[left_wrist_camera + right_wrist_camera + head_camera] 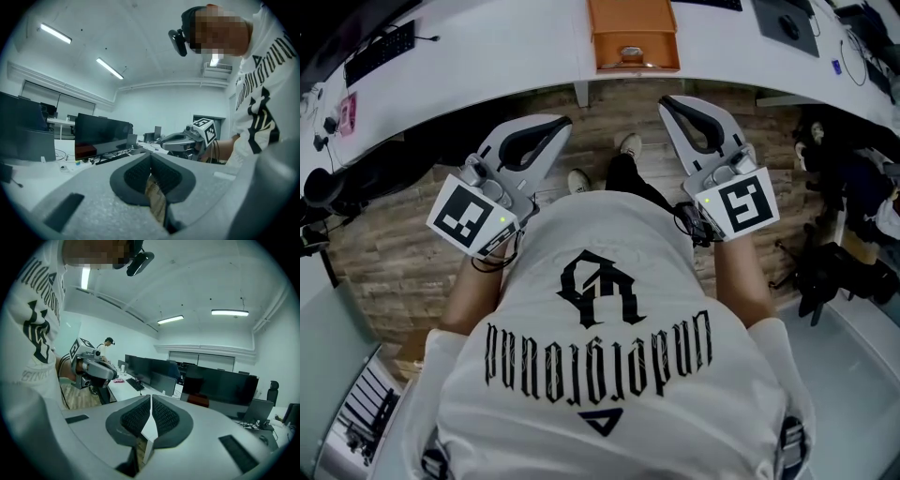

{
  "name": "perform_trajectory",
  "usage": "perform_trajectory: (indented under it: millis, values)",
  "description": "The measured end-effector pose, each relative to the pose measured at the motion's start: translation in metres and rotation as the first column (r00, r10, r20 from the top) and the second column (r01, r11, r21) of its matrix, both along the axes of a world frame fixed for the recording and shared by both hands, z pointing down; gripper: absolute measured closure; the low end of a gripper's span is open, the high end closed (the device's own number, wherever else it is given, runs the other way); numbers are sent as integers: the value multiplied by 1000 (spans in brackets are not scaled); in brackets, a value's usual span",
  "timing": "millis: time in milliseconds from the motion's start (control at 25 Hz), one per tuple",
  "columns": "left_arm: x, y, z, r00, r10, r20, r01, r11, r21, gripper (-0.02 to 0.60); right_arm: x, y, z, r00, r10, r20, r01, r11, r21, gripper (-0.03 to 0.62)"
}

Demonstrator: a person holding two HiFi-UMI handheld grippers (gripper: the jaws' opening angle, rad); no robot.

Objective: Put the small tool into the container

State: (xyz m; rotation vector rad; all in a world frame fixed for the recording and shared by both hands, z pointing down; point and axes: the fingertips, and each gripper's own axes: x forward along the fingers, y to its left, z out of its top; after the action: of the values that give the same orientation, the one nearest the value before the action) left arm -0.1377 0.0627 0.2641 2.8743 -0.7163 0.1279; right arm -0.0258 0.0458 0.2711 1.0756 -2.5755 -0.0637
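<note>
I am standing back from the white desk (487, 47) and holding both tongs out in front of me at waist height, over the wooden floor (403, 253). The left tongs (565, 120) are pressed together: their ribbed pads are meeting along the middle line, and below that line only a sliver of floor is showing between them. The right tongs (666, 101) are likewise closed tip to tip, with nothing clamped in them. Each pair is pointing ahead and slightly inward, well apart from the other, towards the desk edge.

Beyond both sets of tips, and a little nearer the right pair, an orange box (633, 37) is sitting on the desk; I am taking it for the container, though I cannot say so for sure. The small tool is not showing in any view, neither between my jaws nor on the part of the desk I am seeing, so I cannot tell where it is lying.

By my reckoning I am at the very start, the approach before any pick-up, with nothing done yet. The next move is calling for finding the tool on the desk ahead of the tips, spreading one pair of jaws wide enough to straddle it, and bringing them down around it before closing, with the orange box within reach for the drop
</note>
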Motion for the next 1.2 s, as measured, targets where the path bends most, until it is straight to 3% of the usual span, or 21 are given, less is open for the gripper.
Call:
perform_trajectory:
  millis: [240, 480, 600, 1000, 1200]
  values:
    - [2, 32, -1, 1000, 1, -11, -1, 1000, 2, 566, 3, 34, 0, 1000, 23, 16, -23, 1000, -5, 572]
    - [27, 58, -4, 999, -39, -15, 39, 999, 9, 566, 21, 59, 0, 999, -6, 38, 6, 1000, 3, 572]
    - [48, 78, 0, 998, -59, 10, 59, 998, 15, 566, 36, 82, 4, 999, -34, 40, 34, 999, -1, 572]
    - [146, 165, 14, 998, -57, -26, 57, 998, -16, 566, 123, 181, 26, 998, -65, 13, 65, 997, -45, 572]
    - [176, 202, 20, 998, -57, -21, 56, 998, -21, 566, 152, 218, 33, 998, -67, 14, 68, 996, -49, 572]
